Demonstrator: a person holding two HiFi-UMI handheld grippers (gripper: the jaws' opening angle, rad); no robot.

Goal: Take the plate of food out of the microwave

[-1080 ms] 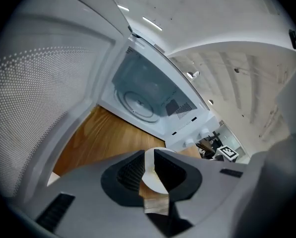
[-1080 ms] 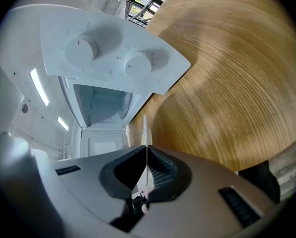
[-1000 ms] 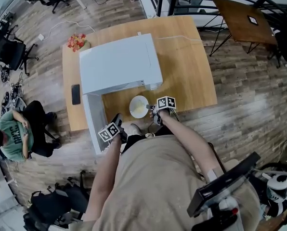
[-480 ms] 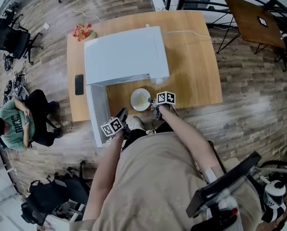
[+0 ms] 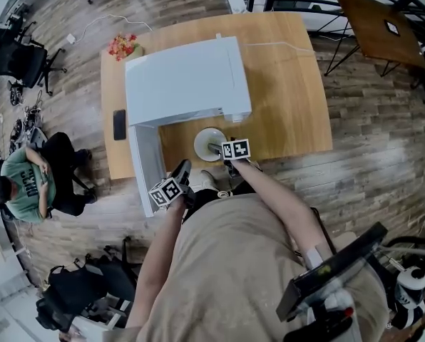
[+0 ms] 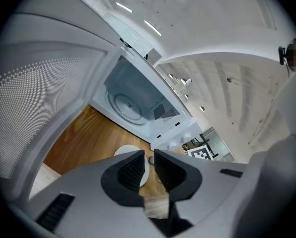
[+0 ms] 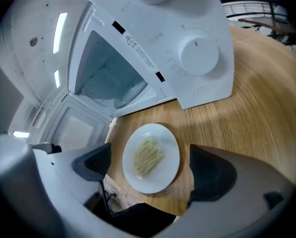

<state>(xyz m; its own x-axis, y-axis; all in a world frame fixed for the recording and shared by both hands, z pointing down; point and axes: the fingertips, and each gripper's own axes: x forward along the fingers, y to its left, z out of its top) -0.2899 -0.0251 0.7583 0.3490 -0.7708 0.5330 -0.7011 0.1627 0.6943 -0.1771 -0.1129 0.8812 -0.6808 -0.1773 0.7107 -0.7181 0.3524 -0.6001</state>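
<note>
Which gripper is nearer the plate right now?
Right. The right gripper, jaws just opened, hangs at the plate, which lies between them ungripped. The left gripper is farther back, beside the microwave door.

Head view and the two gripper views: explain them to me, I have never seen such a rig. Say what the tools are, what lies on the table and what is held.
A person holds a hand tool with a two-jaw claw in each hand. The head view looks down from their head; each gripper view rides on one tool. On the table stand a white microwave, door open, and a plate of food. The right claw has just been opening; the plate lies between its jaws, not gripped. The left claw is shut and empty.
</note>
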